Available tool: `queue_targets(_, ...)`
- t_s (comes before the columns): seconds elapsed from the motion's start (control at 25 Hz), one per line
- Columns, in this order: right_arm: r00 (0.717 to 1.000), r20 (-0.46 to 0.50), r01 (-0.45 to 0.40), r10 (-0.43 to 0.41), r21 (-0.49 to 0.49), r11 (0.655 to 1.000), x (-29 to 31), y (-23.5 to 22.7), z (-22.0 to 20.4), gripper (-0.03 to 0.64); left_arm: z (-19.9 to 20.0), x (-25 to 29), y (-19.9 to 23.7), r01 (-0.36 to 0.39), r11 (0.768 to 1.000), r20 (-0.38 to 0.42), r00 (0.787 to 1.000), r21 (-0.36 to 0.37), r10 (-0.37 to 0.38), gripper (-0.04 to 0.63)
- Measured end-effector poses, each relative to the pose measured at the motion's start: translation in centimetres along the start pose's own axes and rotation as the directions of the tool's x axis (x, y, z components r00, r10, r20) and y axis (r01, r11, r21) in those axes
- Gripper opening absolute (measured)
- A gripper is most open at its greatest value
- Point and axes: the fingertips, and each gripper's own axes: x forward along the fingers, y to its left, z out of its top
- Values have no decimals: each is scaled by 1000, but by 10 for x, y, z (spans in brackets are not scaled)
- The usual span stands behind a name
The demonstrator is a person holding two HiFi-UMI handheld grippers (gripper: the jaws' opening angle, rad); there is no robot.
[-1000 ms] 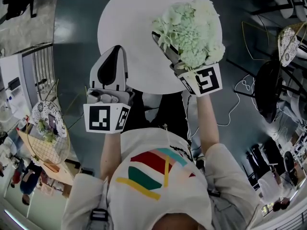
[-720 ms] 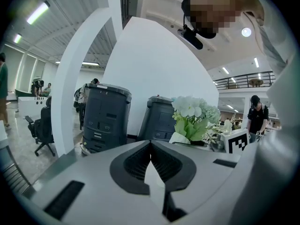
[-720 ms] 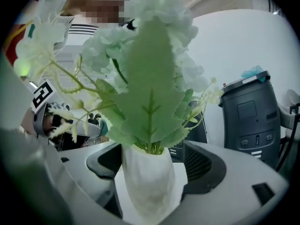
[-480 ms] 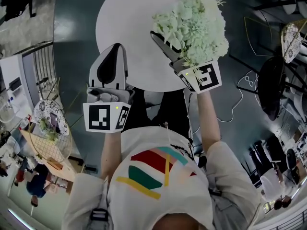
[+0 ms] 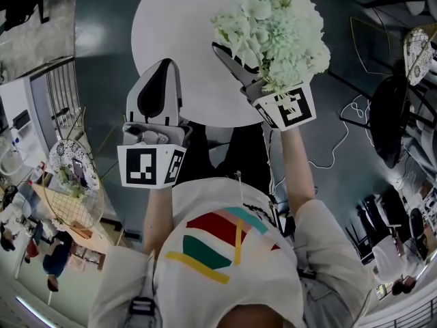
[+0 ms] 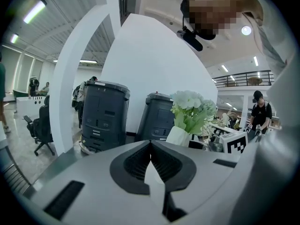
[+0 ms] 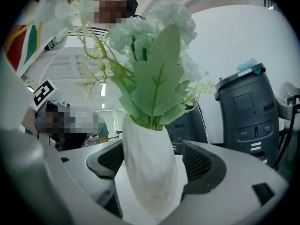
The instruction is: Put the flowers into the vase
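A pale green and white bunch of flowers point(image 5: 273, 29) stands in a white faceted vase point(image 7: 150, 168). My right gripper point(image 5: 249, 70) is shut on that vase and holds it up over the round white table point(image 5: 177, 33). In the right gripper view the vase sits upright between the two dark pads point(image 7: 204, 165), leaves and blooms point(image 7: 152, 64) rising above it. In the head view the blooms hide the vase. My left gripper point(image 5: 160, 67) is held beside it to the left, jaws shut on nothing. In the left gripper view its jaws point(image 6: 151, 144) meet, and the vase point(image 6: 179, 136) shows beyond them.
Two dark grey bins point(image 6: 104, 114) point(image 7: 246, 109) stand against a white wall. Wire chairs point(image 5: 416, 53) point(image 5: 68, 183) and a black chair point(image 5: 386, 118) ring the table, with a white cable point(image 5: 341, 128) on the dark floor. People stand in the background.
My right gripper has carried the vase and flowers a little farther out over the table and slightly right. The left gripper has barely moved.
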Motion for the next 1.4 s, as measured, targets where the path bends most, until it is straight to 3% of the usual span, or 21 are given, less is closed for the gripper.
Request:
queue_targets(0.92, 995, -96, -20, 27, 79, 997, -23, 14, -43, 396, -5, 11, -22, 55, 998, -16, 998, 30, -54, 7)
queue_targets(1.4, 973, -206, -79, 106, 133, 988, -59, 48, -74, 394, 7, 11, -36, 85, 995, 21, 996, 54, -87, 8)
